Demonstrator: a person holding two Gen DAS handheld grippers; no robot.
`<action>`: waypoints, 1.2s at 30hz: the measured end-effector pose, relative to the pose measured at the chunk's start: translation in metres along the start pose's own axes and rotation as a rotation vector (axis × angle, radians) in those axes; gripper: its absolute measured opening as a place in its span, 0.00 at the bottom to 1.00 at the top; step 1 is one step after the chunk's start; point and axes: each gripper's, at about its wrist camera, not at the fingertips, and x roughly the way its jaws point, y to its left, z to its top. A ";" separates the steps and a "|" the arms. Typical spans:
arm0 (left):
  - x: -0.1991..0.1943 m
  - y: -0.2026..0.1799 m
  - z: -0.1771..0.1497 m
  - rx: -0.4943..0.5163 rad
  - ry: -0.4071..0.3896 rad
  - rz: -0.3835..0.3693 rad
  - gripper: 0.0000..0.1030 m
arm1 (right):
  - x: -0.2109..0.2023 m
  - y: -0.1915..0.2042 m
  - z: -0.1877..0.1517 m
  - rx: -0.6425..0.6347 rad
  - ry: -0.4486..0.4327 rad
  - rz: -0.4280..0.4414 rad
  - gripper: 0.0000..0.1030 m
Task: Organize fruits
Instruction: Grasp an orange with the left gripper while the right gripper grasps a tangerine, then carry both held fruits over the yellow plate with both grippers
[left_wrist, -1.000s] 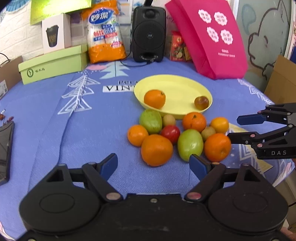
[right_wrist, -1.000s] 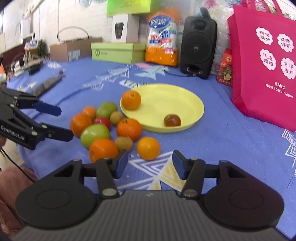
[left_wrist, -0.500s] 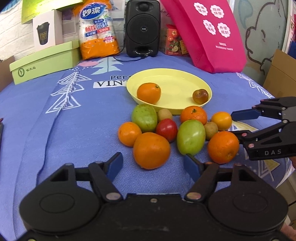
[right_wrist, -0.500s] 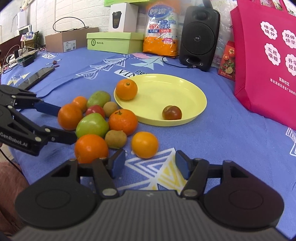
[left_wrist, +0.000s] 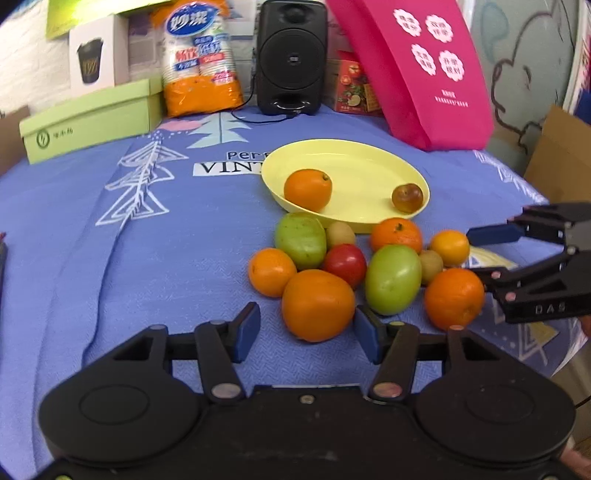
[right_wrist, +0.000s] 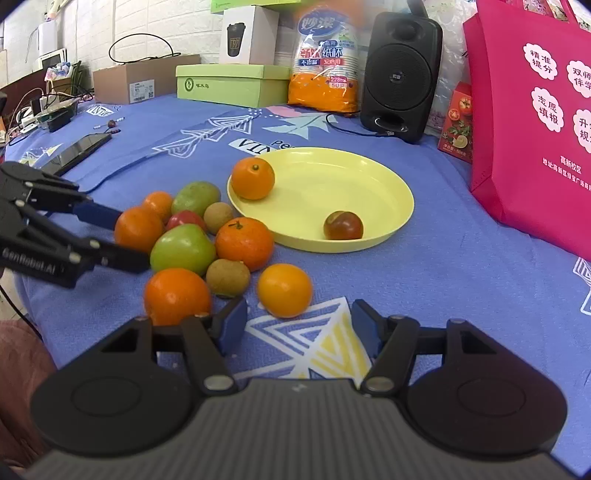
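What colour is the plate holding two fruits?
Pale yellow; the plate shows best in the right wrist view.

fruit cluster (left_wrist: 347, 269) crowded, plate (left_wrist: 369, 166) mostly bare

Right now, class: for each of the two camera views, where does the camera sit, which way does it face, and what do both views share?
Left wrist: sits behind the open left tool, facing the big orange; the right tool enters at the right.
Right wrist: sits behind the open right tool, facing the yellow-orange fruit; the left tool enters at the left.
Shared: the yellow plate and the fruit pile.
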 end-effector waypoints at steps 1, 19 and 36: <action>0.000 0.001 0.001 -0.008 0.000 -0.001 0.55 | 0.000 0.000 0.000 0.000 0.000 0.000 0.61; 0.005 -0.005 -0.001 0.002 0.000 -0.022 0.40 | 0.006 0.008 0.006 -0.064 -0.006 0.040 0.31; -0.022 -0.006 0.004 0.007 -0.037 -0.042 0.39 | -0.008 0.005 0.004 -0.052 -0.016 0.026 0.31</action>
